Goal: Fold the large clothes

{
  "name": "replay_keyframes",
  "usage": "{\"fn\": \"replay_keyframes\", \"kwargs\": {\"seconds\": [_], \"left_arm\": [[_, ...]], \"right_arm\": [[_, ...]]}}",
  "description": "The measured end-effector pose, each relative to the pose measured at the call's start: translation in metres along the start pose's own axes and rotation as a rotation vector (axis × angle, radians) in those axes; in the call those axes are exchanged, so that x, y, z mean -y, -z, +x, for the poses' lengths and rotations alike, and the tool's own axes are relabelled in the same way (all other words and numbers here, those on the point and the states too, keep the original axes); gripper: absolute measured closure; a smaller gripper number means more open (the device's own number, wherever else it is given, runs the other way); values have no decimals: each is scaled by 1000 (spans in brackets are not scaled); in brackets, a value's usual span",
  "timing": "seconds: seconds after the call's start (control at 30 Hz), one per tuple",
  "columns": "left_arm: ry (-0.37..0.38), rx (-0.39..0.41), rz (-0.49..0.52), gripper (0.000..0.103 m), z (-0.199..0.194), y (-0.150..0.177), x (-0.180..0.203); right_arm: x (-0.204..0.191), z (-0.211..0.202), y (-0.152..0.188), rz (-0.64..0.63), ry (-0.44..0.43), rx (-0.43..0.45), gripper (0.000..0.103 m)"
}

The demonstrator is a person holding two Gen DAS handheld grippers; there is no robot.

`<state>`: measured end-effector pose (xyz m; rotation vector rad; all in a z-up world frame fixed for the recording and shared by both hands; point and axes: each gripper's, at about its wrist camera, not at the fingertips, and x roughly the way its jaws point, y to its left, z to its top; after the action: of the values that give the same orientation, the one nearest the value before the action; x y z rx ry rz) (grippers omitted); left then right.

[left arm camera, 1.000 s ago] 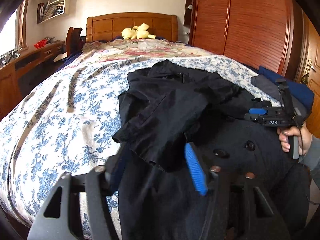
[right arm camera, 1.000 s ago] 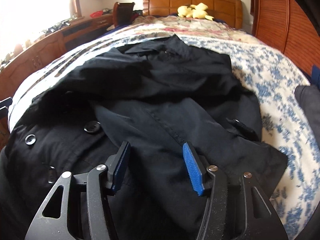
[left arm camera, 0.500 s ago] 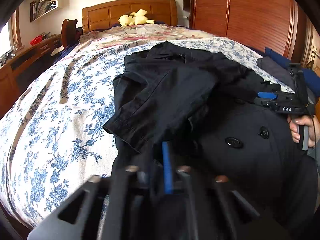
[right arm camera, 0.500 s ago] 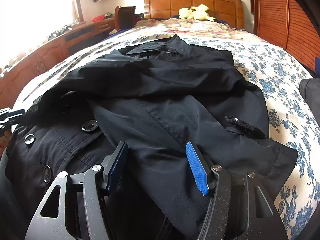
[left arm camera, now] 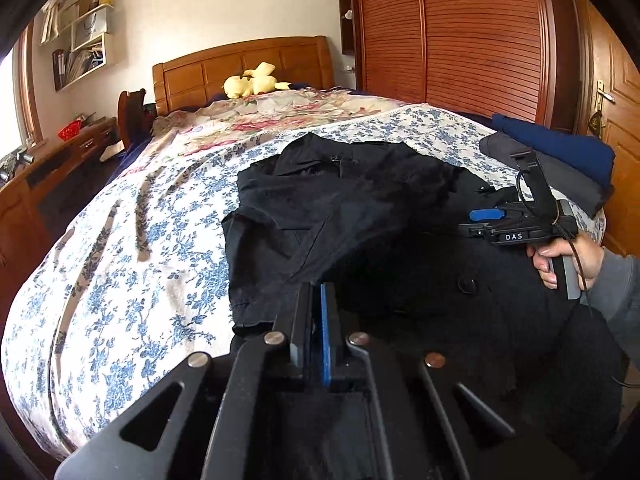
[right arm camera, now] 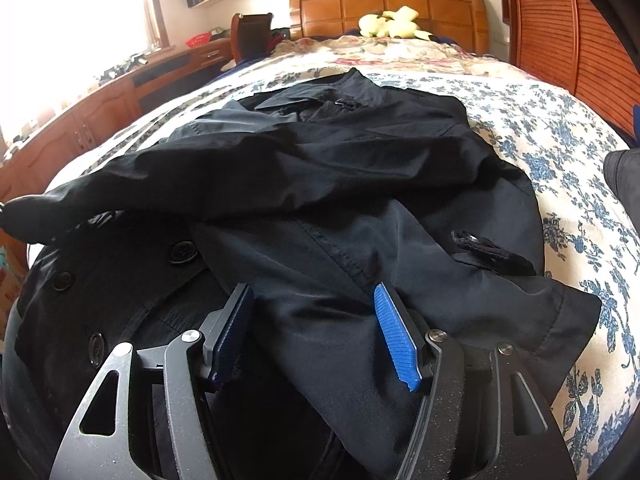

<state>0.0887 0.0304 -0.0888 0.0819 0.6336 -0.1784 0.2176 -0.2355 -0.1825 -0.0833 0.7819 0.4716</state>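
Black coat (right arm camera: 320, 208) spread directly ahead of wide-open right gripper (right arm camera: 316, 332); left gripper (left arm camera: 316, 320) pinched shut above near hem, nothing visibly caught; floral bedspread (left arm camera: 132, 248) beyond.

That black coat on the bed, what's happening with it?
A person is folding the black coat, which lies on the flowered bedspread, using a handheld gripper in each hand. The left gripper is shut at the coat's near edge. The right gripper is open, its fingers straddling the cloth.

Black coat (right arm camera: 320, 184) on blue-flowered white bedspread (left arm camera: 120, 264); yellow plush toy (left arm camera: 252, 82).
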Motion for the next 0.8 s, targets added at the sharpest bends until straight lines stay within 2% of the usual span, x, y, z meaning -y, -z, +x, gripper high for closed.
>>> {"fn": "replay_keyframes", "kwargs": {"seconds": [0.13,0.23,0.3,0.5,0.67,0.8], "left_arm": [[5,15,-32,99,-5,6,-5],[19,30,-64,91,-10,10,-11],[29,35,-79,79,-11,13,-16],[29,41,-89,68,-12,19,-26],[28,35,-101,65,-11,24,-33],[23,27,-107,62,-9,28,-38]], "right_arm": [[-3,-3,-3,-14,19,-24,39],[-10,-12,-5,-31,42,-34,38],[-15,-22,-10,-42,51,-3,38],[-48,-39,-49,-96,19,79,39],[-79,-17,-86,-140,1,88,39],[-104,18,-102,-163,-15,40,39]]}}
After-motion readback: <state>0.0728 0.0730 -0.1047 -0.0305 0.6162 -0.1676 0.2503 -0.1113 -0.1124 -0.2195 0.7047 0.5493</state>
